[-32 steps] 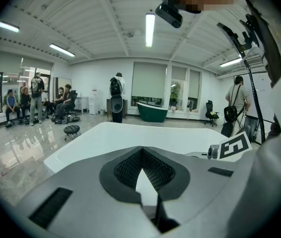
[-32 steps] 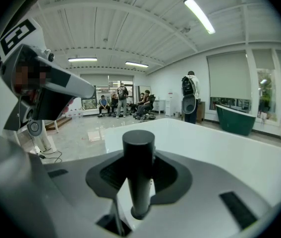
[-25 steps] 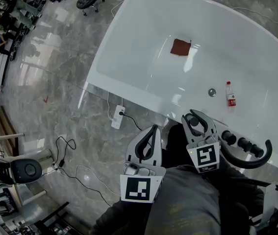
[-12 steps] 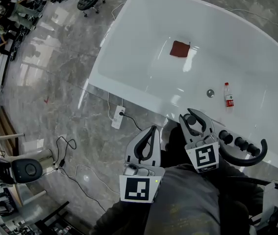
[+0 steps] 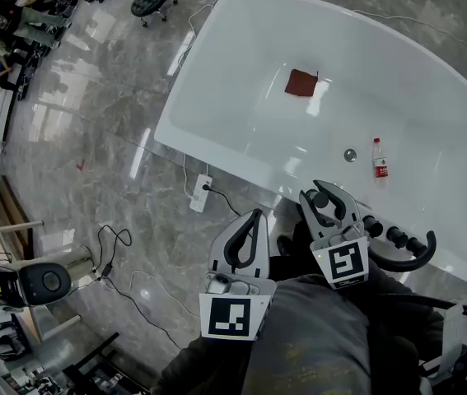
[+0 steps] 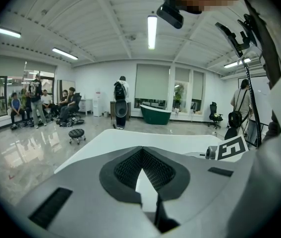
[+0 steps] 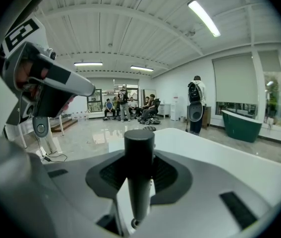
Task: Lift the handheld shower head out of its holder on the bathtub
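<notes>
With your right tool (image 5: 325,197) clamped on the upright black shower head (image 7: 139,167) at the bathtub's (image 5: 241,72) near edge beside the taps (image 5: 384,231), and your left tool (image 5: 255,217) clenched empty, a tilted pull may jam or slip the handle.

No words or numbers I can read from here, small bottle (image 5: 375,161) in the bathtub (image 5: 241,64) wears a red label too tiny to make out, marker cubes (image 5: 234,316) on the left tongs (image 5: 257,214) and right tongs (image 5: 325,189) show only black-and-white square patterns
</notes>
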Available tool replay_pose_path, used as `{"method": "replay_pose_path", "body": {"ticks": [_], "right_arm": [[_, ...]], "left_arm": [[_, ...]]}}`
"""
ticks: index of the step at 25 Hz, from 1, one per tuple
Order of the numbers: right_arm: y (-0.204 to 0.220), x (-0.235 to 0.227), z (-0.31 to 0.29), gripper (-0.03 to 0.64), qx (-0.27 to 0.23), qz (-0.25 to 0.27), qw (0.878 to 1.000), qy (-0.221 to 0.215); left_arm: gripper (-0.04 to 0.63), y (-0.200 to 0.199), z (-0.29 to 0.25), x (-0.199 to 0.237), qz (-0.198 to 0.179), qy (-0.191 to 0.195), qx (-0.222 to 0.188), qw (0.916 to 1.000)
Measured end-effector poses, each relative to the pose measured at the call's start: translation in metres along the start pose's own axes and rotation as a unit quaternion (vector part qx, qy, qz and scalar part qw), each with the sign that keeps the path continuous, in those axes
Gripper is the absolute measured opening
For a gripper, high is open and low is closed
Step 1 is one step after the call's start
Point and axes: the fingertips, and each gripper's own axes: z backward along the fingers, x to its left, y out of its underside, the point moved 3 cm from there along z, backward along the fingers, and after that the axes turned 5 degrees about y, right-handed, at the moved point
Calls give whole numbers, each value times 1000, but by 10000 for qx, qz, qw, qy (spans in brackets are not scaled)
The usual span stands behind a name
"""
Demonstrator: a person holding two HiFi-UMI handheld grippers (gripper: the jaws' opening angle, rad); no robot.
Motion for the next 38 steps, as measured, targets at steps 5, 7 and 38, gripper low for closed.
{"method": "replay_pose_path", "body": {"ticks": [5, 7, 38], "right_arm": [[-15, 0, 10, 120, -26, 51, 10000, -23], [-25, 1, 12, 120, -72, 16, 10000, -27], [-94, 22, 85, 120, -838, 419, 9956, -16]], "left_arm": [[2, -17, 8, -3, 1, 16, -14, 10000], [2, -22, 12, -3, 23, 3, -33, 10000], [2, -49, 76, -37, -154, 68, -802, 9966]]}}
